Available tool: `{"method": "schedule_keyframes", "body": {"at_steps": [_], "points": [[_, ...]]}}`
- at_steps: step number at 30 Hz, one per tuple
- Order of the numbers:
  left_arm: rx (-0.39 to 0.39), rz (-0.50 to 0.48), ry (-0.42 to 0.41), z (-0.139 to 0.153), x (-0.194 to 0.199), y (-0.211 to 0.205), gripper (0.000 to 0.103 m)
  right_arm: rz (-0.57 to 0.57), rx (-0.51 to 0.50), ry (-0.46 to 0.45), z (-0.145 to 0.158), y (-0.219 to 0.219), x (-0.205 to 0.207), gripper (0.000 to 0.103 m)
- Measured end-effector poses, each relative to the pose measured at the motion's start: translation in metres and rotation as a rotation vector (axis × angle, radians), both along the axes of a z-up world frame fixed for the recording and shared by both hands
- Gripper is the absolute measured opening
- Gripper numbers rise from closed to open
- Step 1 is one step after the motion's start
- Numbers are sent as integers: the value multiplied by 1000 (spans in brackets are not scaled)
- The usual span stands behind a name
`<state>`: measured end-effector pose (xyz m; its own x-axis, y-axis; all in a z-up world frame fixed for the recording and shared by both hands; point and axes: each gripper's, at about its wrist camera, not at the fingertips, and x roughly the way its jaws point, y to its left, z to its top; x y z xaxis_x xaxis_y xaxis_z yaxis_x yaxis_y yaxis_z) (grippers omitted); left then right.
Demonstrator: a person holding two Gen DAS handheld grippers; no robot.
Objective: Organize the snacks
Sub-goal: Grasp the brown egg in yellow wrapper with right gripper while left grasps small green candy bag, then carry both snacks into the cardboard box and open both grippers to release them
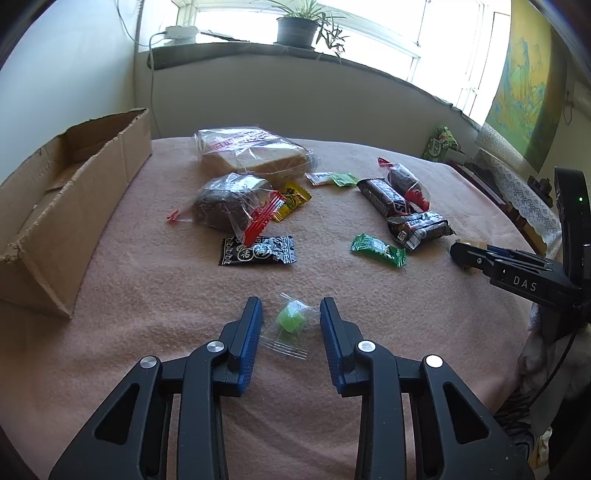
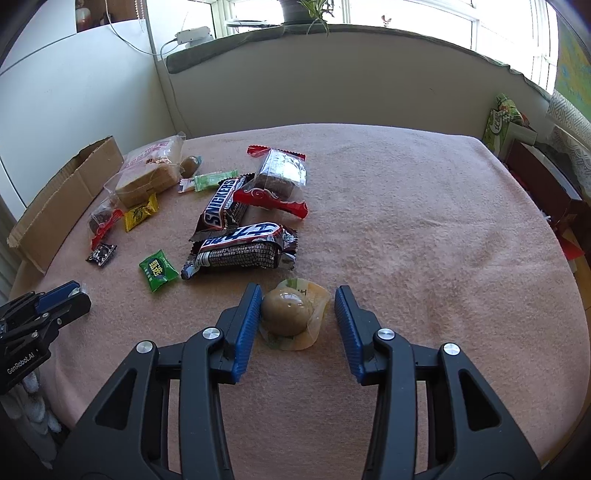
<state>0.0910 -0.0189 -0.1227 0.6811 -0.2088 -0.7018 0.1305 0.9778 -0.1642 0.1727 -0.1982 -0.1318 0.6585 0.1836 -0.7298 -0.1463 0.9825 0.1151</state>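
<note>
Snacks lie scattered on a pink blanket. My left gripper is open, its jaws on either side of a small green candy in clear wrap. My right gripper is open around a brown packaged egg, the left pad touching it. Farther off lie two Snickers bars, a bagged dark cake, sliced bread, a black candy, green candies and a yellow candy. An open cardboard box stands at the left.
A red-ended cake packet lies behind the Snickers bars. A window sill with a potted plant runs along the back wall. A green box and cluttered furniture stand beyond the blanket's right edge.
</note>
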Motion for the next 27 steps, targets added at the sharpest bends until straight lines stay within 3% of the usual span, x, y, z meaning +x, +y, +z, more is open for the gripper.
{"method": "schedule_keyframes", "body": {"at_steps": [2, 4, 19, 27], "points": [[1, 1, -3, 0, 0, 0, 30, 5, -1, -1, -1, 1, -1, 41], [-3, 5, -5, 0, 0, 1, 28, 7, 0, -4, -1, 1, -1, 31], [-30, 12, -20, 5, -7, 5, 23, -8, 22, -37, 12, 0, -13, 28], [-39, 42, -83, 30, -13, 21, 23, 31, 37, -96, 42, 13, -23, 28]]}}
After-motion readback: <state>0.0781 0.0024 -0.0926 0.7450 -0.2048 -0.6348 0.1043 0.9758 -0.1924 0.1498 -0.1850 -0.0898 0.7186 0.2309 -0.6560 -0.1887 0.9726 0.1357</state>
